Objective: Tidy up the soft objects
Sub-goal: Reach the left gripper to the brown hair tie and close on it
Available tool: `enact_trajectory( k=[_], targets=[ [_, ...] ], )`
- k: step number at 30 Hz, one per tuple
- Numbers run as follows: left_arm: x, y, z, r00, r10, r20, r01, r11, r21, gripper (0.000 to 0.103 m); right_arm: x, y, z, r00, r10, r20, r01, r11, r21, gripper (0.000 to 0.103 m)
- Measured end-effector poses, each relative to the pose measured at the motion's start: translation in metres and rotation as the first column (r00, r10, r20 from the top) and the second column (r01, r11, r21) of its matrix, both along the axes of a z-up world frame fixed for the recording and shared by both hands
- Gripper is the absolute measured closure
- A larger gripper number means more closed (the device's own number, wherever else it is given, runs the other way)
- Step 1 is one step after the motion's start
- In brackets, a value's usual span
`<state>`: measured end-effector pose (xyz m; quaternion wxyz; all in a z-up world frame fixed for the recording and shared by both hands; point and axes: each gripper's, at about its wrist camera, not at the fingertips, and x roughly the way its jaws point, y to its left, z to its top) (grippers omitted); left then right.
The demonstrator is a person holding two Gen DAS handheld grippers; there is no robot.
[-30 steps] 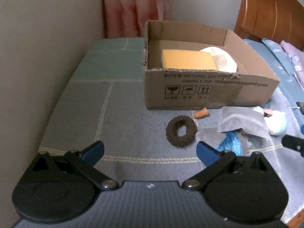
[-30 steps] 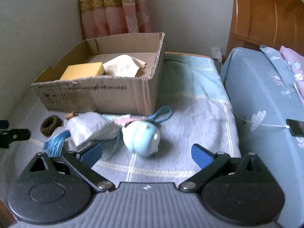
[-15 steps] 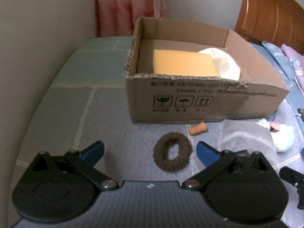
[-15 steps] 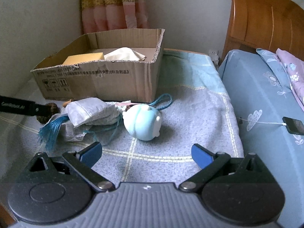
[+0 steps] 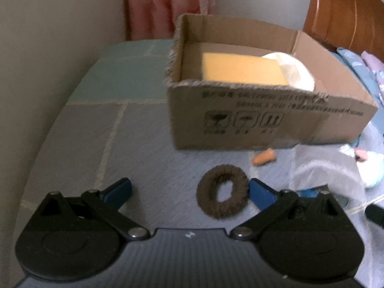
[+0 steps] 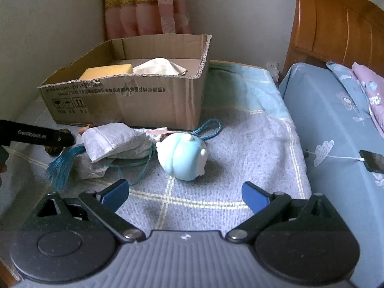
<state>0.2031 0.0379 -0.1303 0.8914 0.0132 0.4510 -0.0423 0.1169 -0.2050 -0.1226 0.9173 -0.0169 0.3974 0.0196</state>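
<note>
A brown fuzzy hair tie [image 5: 222,197] lies on the checked blanket, just inside my open left gripper's [image 5: 189,190] right finger. The cardboard box [image 5: 268,124] behind it holds a yellow sponge [image 5: 242,70] and a white cloth [image 5: 295,70]. An orange earplug [image 5: 263,156] lies by the box front. In the right wrist view my open right gripper [image 6: 184,195] hovers near a pale blue plush ball [image 6: 183,154], with a white sachet [image 6: 115,141] and blue tassel [image 6: 62,165] to its left. The left gripper's finger [image 6: 36,135] reaches in from the left.
The wall runs along the left of the blanket [image 6: 240,148]. A wooden headboard [image 6: 340,28] and a blue bed [image 6: 336,124] with a phone on a cable [image 6: 373,160] are at the right. A curtain [image 6: 146,7] hangs behind the box [image 6: 134,96].
My left gripper has moved forward and down toward the hair tie, which now sits near its right finger. The right gripper has lowered slightly toward the blue ball.
</note>
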Motion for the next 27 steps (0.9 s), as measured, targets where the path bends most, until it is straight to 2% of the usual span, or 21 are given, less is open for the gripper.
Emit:
enact_trajectory(
  k=[2, 7, 13, 17, 19, 24, 26, 27],
  targets=[
    [-0.005, 0.006, 0.0, 1.0, 0.01, 0.0, -0.01, 1.0, 0.016, 0.001, 0.001, 0.001, -0.001, 1.0, 0.002, -0.001, -0.002, 1.0, -0.014, 0.001],
    [-0.017, 0.021, -0.001, 0.998, 0.057, 0.009, -0.057, 0.998, 0.001, 0.001, 0.003, -0.001, -0.007, 1.0, -0.004, -0.011, 0.004, 0.999, -0.042, 0.001],
    [-0.027, 0.019, -0.006, 0.994, 0.087, 0.063, -0.087, 0.996, -0.002, 0.0, 0.005, 0.002, -0.014, 1.0, -0.006, -0.025, 0.005, 0.998, -0.06, 0.001],
    [-0.028, 0.016, -0.006, 0.993, 0.094, 0.072, -0.094, 0.996, 0.001, 0.0, 0.006, 0.006, -0.018, 0.999, 0.002, -0.034, -0.004, 0.998, -0.067, 0.001],
    [-0.028, 0.014, -0.006, 0.993, 0.086, 0.079, -0.087, 0.996, 0.004, 0.003, 0.006, 0.006, -0.019, 0.999, 0.006, -0.034, -0.008, 0.998, -0.062, 0.0],
    [-0.035, 0.004, 0.002, 0.993, 0.055, 0.106, -0.054, 0.998, -0.012, 0.043, 0.007, 0.006, -0.019, 0.999, 0.009, -0.033, -0.011, 0.999, -0.051, 0.0],
    [-0.037, -0.001, 0.005, 0.993, 0.045, 0.11, -0.043, 0.999, -0.021, 0.055, 0.008, 0.006, -0.019, 0.999, 0.014, -0.029, -0.015, 0.999, -0.051, 0.0],
    [-0.037, -0.003, 0.006, 0.993, 0.041, 0.111, -0.038, 0.999, -0.028, 0.055, 0.008, 0.006, -0.019, 0.999, 0.015, -0.028, -0.016, 0.999, -0.049, 0.0]
  ],
)
